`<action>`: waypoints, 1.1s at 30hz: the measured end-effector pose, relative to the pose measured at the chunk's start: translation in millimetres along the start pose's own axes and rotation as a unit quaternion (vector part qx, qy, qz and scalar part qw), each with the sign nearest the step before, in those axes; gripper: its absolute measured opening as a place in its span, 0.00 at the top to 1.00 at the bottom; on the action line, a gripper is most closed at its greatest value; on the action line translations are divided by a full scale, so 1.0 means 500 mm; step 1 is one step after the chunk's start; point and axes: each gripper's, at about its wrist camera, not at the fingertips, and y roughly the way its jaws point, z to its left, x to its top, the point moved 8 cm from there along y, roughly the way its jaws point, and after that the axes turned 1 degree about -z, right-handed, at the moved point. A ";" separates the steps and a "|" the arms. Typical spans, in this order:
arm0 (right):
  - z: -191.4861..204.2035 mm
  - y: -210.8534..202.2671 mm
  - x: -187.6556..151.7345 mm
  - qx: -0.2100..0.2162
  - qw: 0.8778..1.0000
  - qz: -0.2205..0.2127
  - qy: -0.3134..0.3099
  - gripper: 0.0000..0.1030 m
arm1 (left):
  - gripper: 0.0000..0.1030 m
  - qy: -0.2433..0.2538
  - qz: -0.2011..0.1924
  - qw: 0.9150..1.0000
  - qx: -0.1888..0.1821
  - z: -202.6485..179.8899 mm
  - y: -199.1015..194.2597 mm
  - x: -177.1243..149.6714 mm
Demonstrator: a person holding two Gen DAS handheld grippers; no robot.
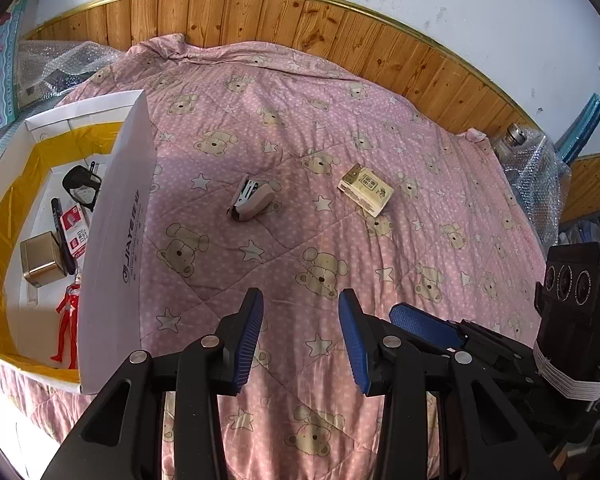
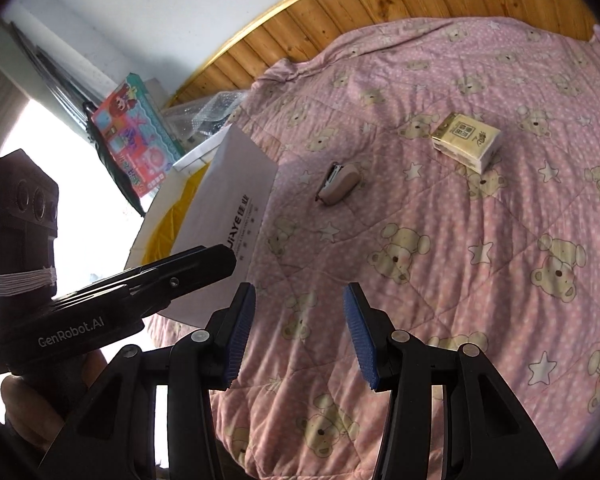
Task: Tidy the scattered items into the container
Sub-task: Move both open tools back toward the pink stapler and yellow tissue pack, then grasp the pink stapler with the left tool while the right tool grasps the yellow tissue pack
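Left gripper [image 1: 300,340] near bottom centre of its own view, blue pads [image 1: 248,344] wide apart, nothing between them, hovering over the bed [image 1: 380,128] with its pink bear-and-star quilt. Right gripper [image 2: 298,334] the same in its view: jaws wide, empty, above the quilt. In the left wrist view the right gripper sits just to the right of the left one, one blue pad showing; in the right wrist view the left gripper's black body pokes in from the left, and a hand [image 2: 28,412] holds its handle at the near left corner. Left of the grippers, the container [image 1: 112,216]: white cardboard box with yellow lining, lying on the quilt's left edge, tall white side flap with dark lettering facing the bed. Inside it, near to far: red toy figure [image 1: 66,320], gold box [image 1: 42,258], red-and-white packet [image 1: 75,230], dark pen-like stick [image 1: 58,216], black rounded item [image 1: 80,184] I cannot identify. Mid bed, past the grippers: stapler [image 1: 252,199], beige, lying on the quilt, apart from the container. Further right, tissue pack [image 1: 365,189], cream with print, well apart from the stapler. Far: wooden headboard panelling [image 1: 260,16], white wall. Bubble wrap [image 1: 56,64] at far left.
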 end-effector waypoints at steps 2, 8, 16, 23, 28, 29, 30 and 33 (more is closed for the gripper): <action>-0.016 0.007 0.008 -0.004 1.000 0.002 0.006 0.52 | 0.60 0.001 0.007 1.000 -0.003 -0.003 0.018 0.007; -0.063 0.031 0.037 -0.013 1.000 0.008 0.021 0.52 | 0.60 0.002 0.023 1.000 -0.009 -0.009 0.070 0.033; -0.141 0.061 0.090 -0.032 0.998 0.011 0.044 0.52 | 0.60 -0.003 0.040 0.999 -0.012 0.006 0.162 0.077; -0.201 0.083 0.136 -0.044 0.997 0.010 0.061 0.52 | 0.60 -0.007 0.035 0.999 -0.004 0.040 0.244 0.123; -0.232 0.095 0.165 -0.051 0.997 0.007 0.064 0.52 | 0.60 -0.016 0.034 0.999 0.007 0.081 0.300 0.148; -0.238 0.099 0.169 -0.053 0.996 0.008 0.066 0.52 | 0.60 -0.019 0.036 0.999 0.011 0.090 0.313 0.151; -0.245 0.104 0.173 -0.054 0.996 0.009 0.067 0.52 | 0.60 -0.022 0.039 0.999 0.010 0.098 0.324 0.152; -0.262 0.116 0.183 -0.057 0.996 0.013 0.071 0.52 | 0.60 -0.015 0.025 0.999 0.025 0.118 0.335 0.161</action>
